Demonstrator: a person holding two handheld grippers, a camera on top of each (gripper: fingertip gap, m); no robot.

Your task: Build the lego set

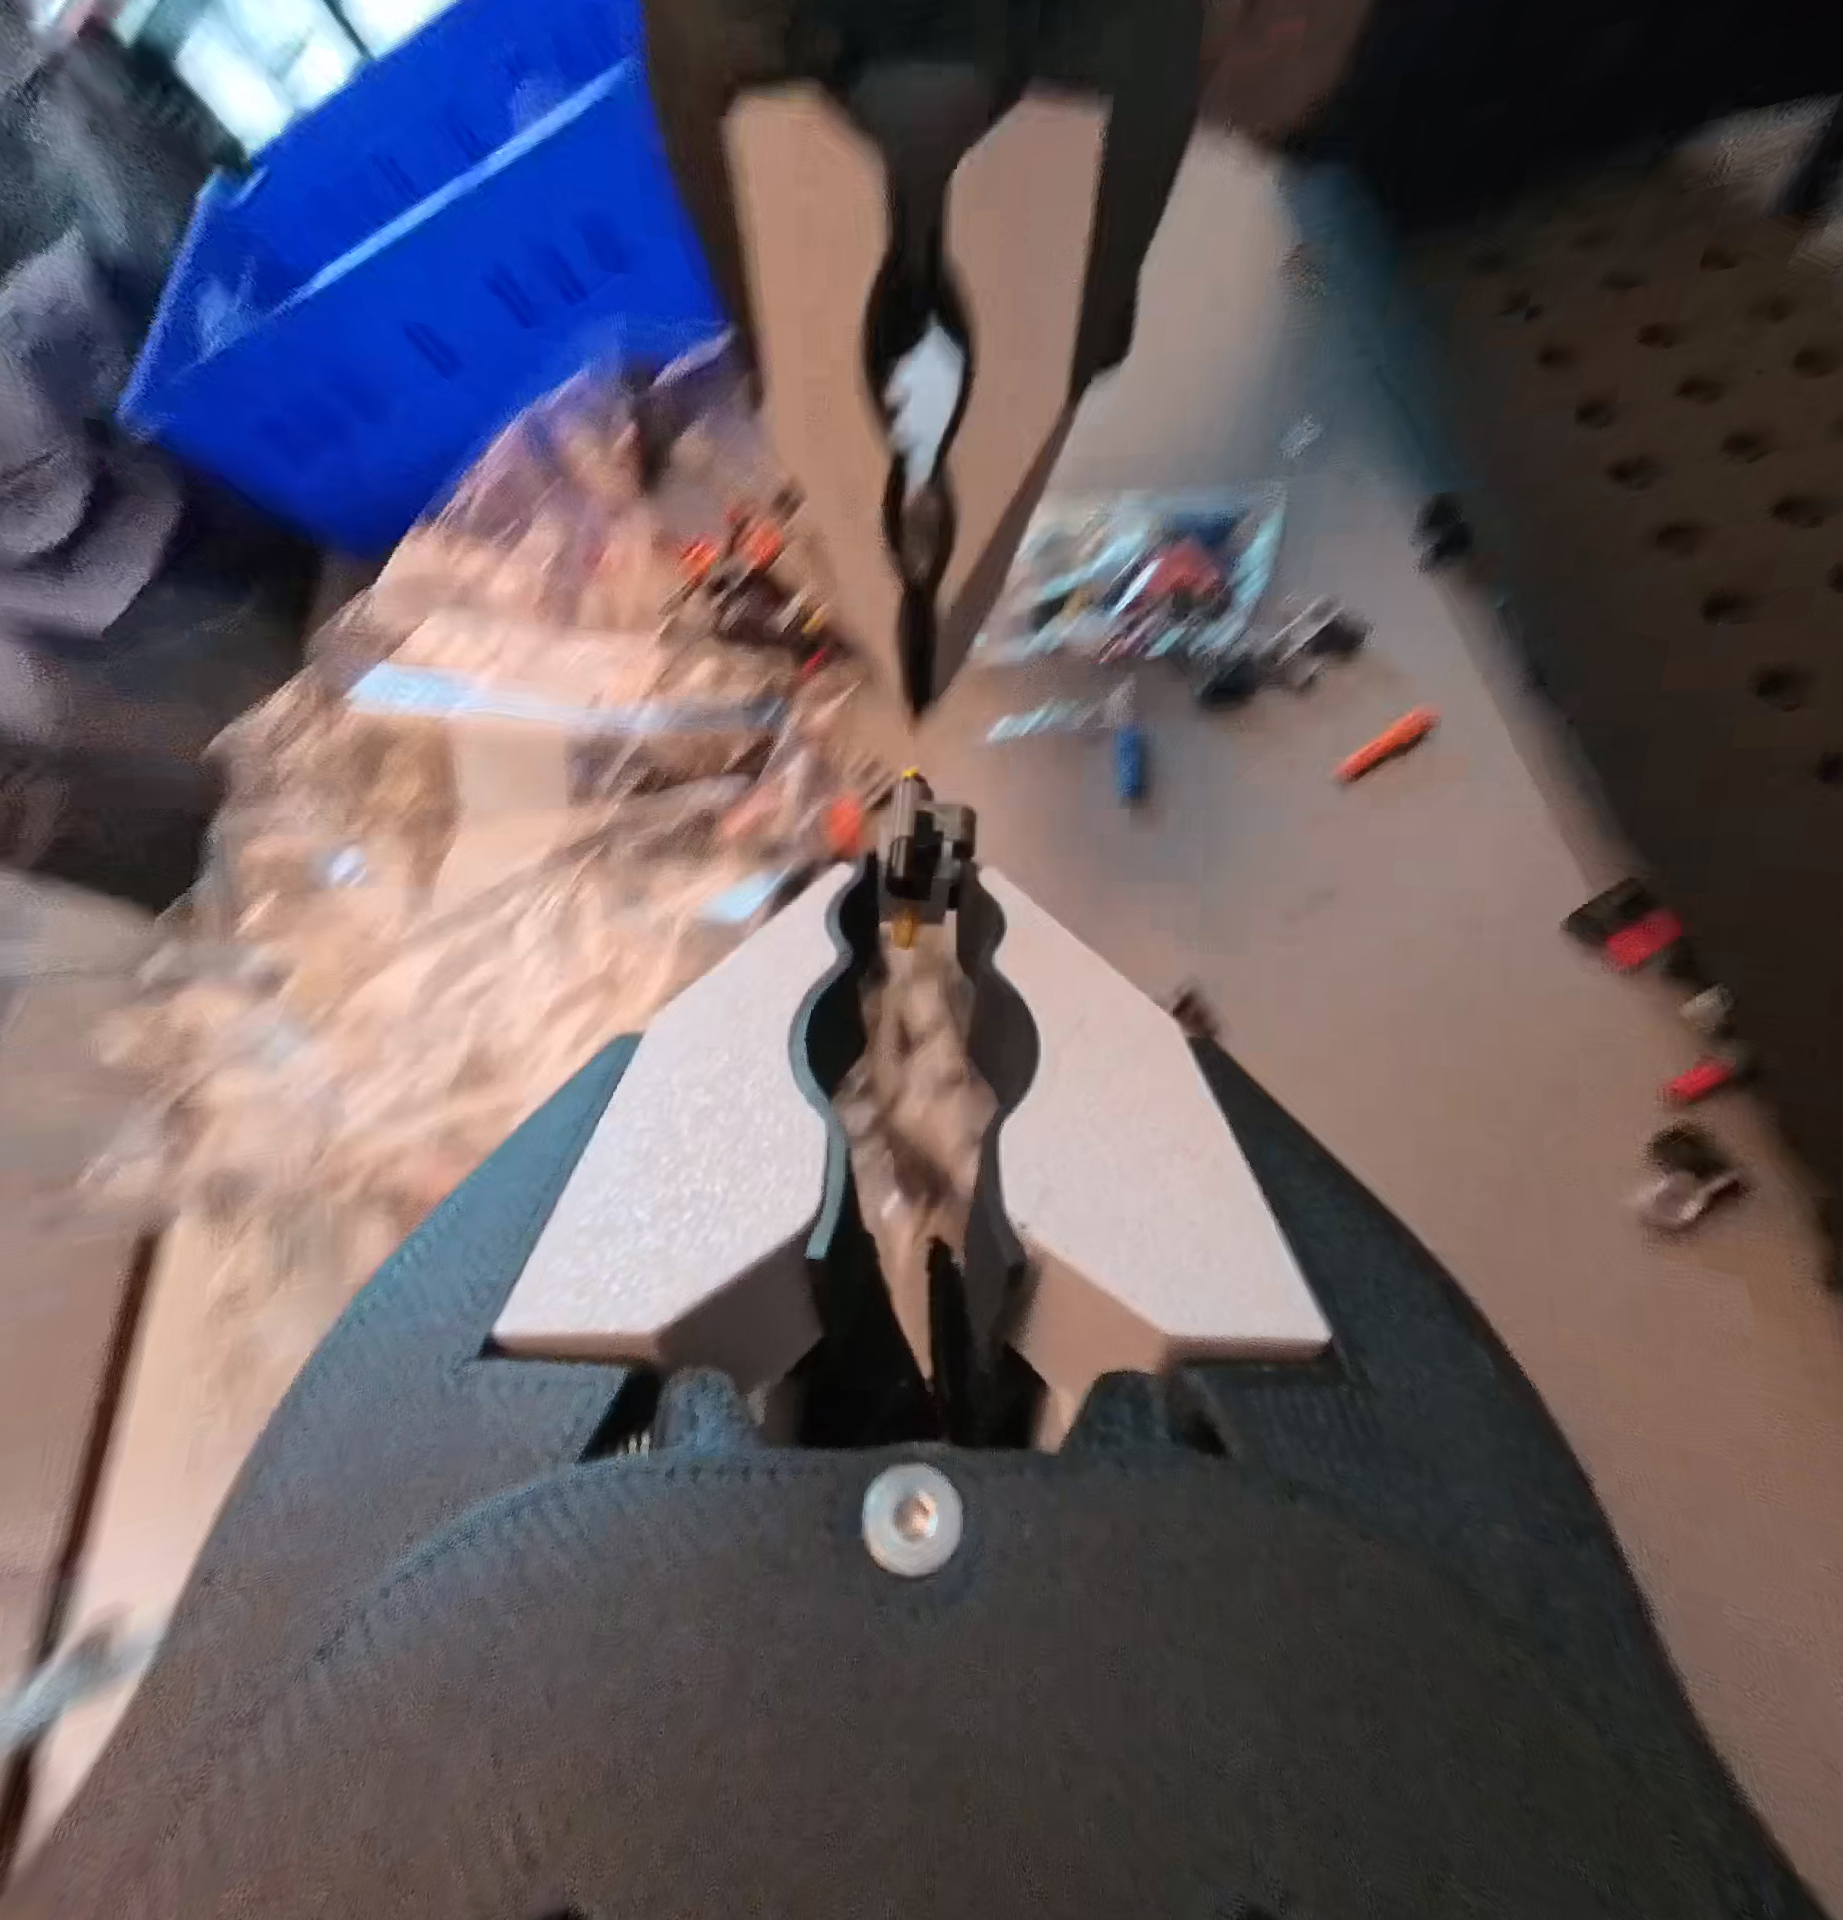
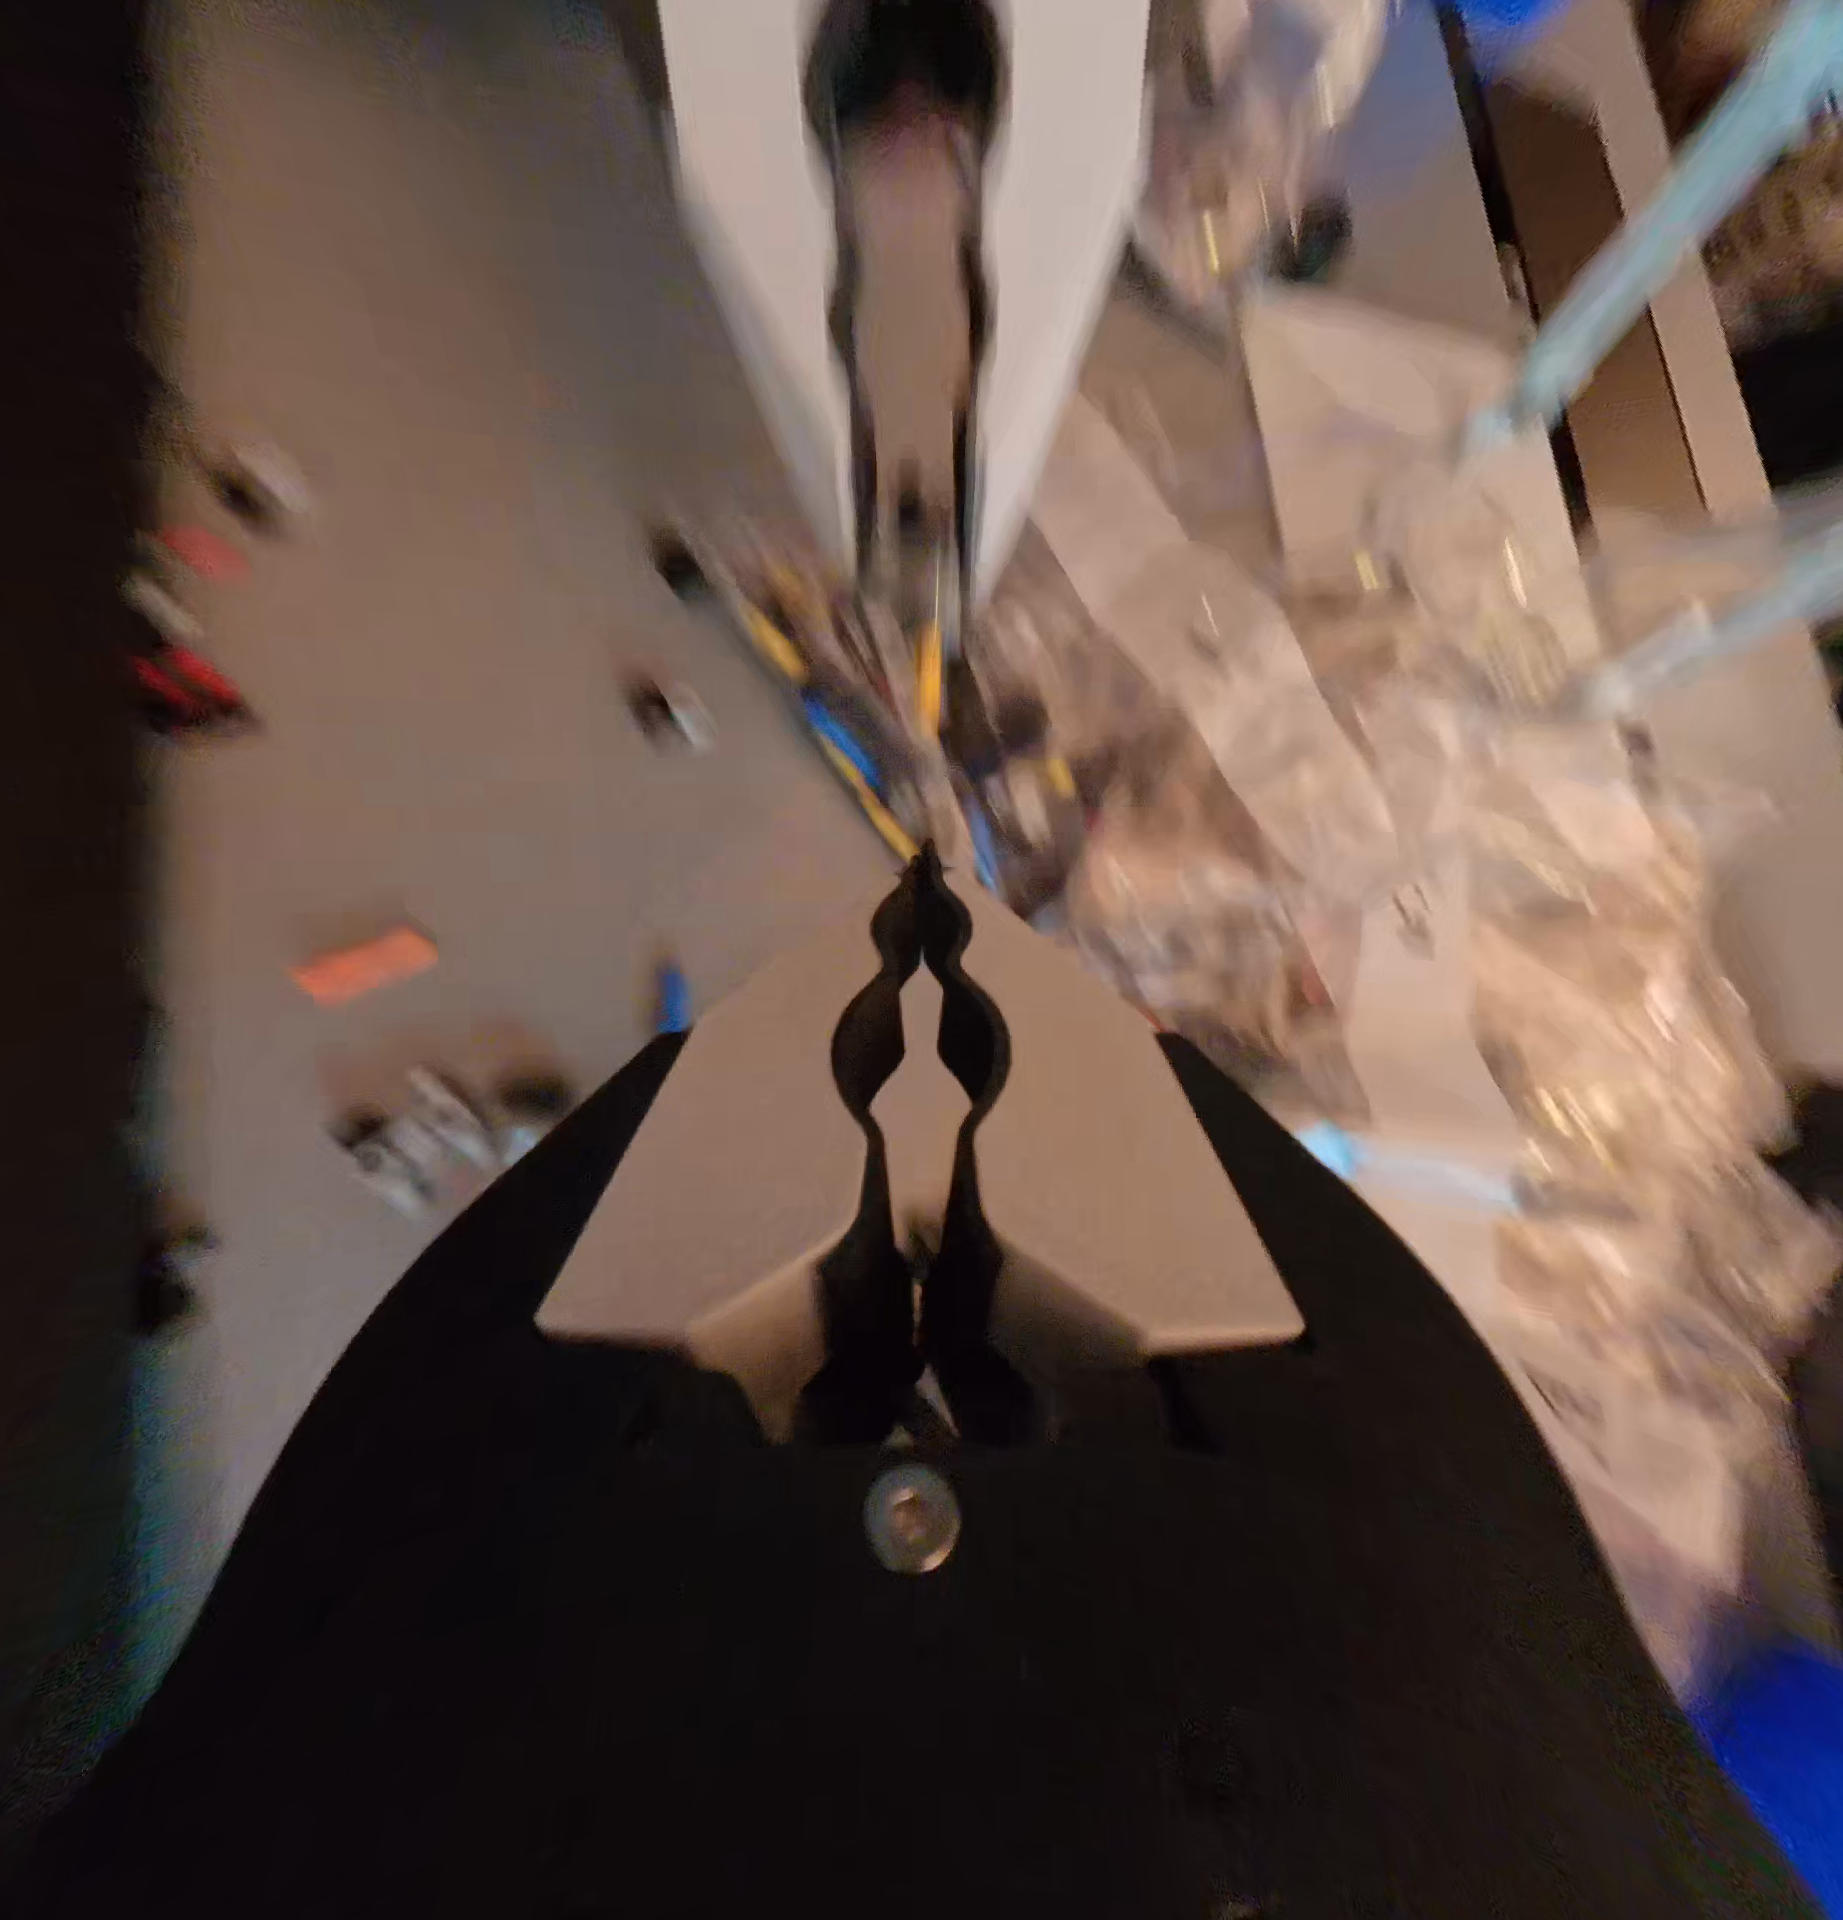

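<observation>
Both views are motion-blurred. My left gripper [image 1: 922, 883] is shut on a small dark lego assembly [image 1: 922, 847] with a yellow pin through it, held above the table. The right gripper [image 1: 917, 686] comes in from the top of the left wrist view, jaws closed, its tip just short of the assembly. In the right wrist view my right gripper [image 2: 925, 862] is shut with nothing visible between the tips. The left gripper [image 2: 912, 582] points at it from the top, with a blurred dark piece and yellow pin at its tip.
Clear plastic bags [image 1: 397, 935] of parts lie crumpled at the left. A blue bin [image 1: 429, 301] stands behind. A small open bag [image 1: 1156, 571], an orange piece [image 1: 1384, 743], a blue piece [image 1: 1130, 764] and red pieces [image 1: 1634, 935] lie on the table. A dark perforated board [image 1: 1675, 468] is at the right. About 5 cm separates my left fingertips from my right.
</observation>
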